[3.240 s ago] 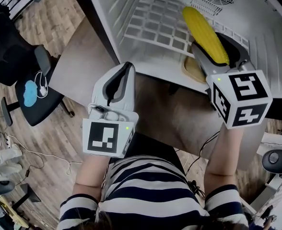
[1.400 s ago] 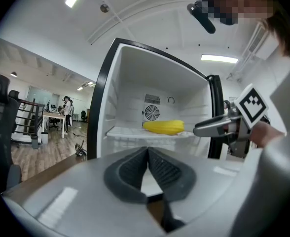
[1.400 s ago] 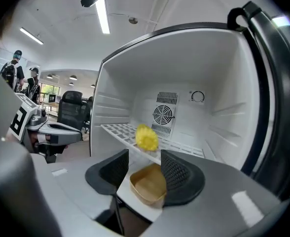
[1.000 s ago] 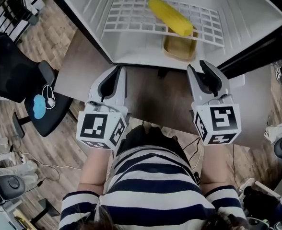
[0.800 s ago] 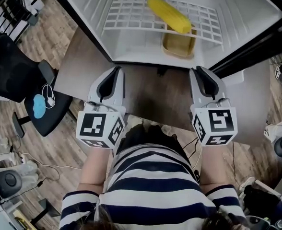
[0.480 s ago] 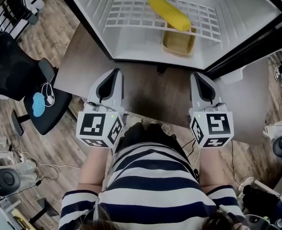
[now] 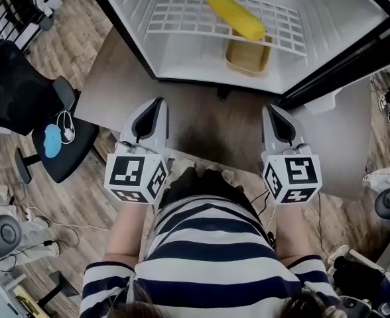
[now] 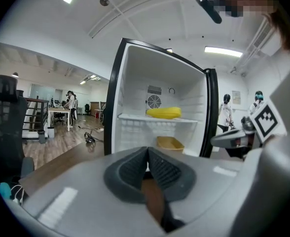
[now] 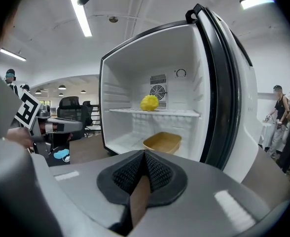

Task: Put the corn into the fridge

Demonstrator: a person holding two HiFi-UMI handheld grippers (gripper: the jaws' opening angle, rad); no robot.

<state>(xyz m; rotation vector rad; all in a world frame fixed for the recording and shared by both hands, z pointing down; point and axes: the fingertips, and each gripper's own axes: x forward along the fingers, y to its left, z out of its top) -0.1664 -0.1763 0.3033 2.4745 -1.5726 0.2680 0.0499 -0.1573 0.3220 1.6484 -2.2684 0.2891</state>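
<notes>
Found corn [image 7: 235, 15] lying on shelf [image 7: 175, 12] inside fridge [image 7: 188, 61], over tray [image 7: 248, 55]; long axis slanting back-left to front-right. Logged left gripper [image 7: 158, 104] and right gripper [image 7: 270, 110] both closed tight, holding nothing, outside the fridge mouth, well apart from corn. Placed corn ahead of and above both, nearer the right. Judged task done bar door [image 9: 224, 98].

One fridge [image 7: 327, 25] is standing open, holding one wire shelf [image 7: 182, 12], one corn [image 7: 235, 15] and one yellow tray [image 7: 248, 57]. One round fan grille [image 9: 157, 93] is showing on its back wall. Two tools are showing: the left tool [image 7: 156, 103] and the right tool [image 7: 270, 109], each carrying one marker cube [image 7: 136, 177]. One desk [image 7: 201, 121] is standing under them, with one black chair [image 7: 22, 85] beside it. In the right gripper view, two people [image 9: 281, 113] are standing at the far right.
</notes>
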